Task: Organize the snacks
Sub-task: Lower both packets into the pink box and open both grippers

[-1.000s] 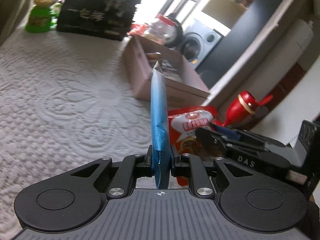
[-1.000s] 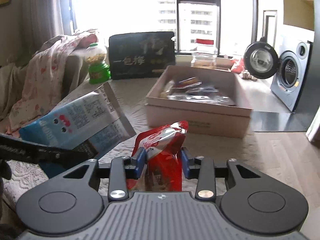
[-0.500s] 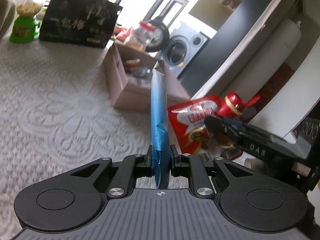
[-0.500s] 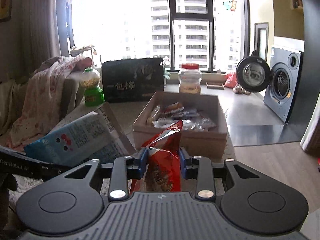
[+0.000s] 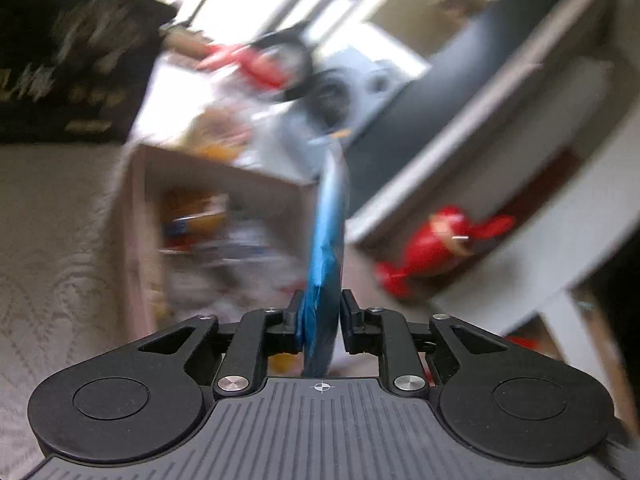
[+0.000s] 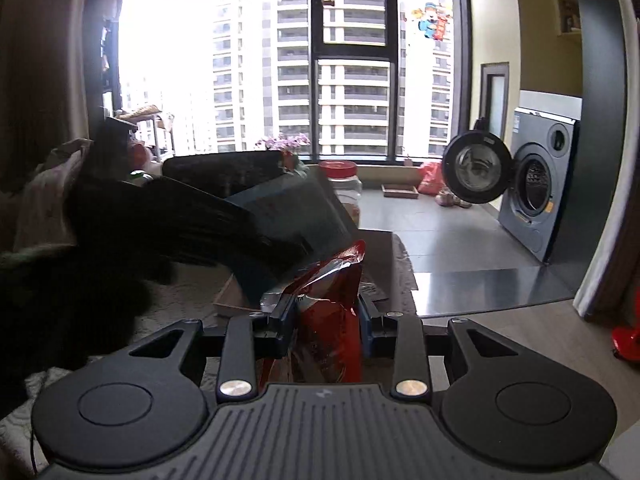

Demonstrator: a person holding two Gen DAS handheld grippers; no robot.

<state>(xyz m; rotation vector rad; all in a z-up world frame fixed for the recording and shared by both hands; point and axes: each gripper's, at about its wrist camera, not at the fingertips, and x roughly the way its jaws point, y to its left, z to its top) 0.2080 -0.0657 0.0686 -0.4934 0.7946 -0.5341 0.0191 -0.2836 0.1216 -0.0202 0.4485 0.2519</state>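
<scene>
blue packet (image 5: 326, 232): edge-on and upright at frame centre in the left wrist view, top corner reaching the upper middle, lower end between the fingers of the left gripper (image 5: 320, 308)
left fingers: easing apart, packet between them; left pad against the foil, right pad very close, contact there hard to judge through the blur
cardboard box (image 5: 136, 220): open-topped, centre left of the left view, just beyond the fingertips; blurred wrappers inside, yellow, red and silver
packet versus box: in front of the box's right part in the picture; whether over the opening or short of it, cannot tell
white textured cloth (image 5: 52, 240): under the box, filling the left side of the frame
black carton (image 5: 60, 60): upper left, pale lettering smeared by motion
red object (image 5: 432, 248): right of centre, on the floor, too blurred to name
red packet (image 6: 332, 320): lower centre of the right wrist view, crumpled, silver lining showing at the top
right gripper (image 6: 326, 308): fingers pinching the red packet from both sides, packet raised above the cloth
dark shape: left half of the right view, a dim flat packet jutting from it toward frame centre, above the box edge
washing machine (image 6: 536, 184): right side, round door swung open
jar with red lid (image 6: 340, 176): centre, near the window
</scene>
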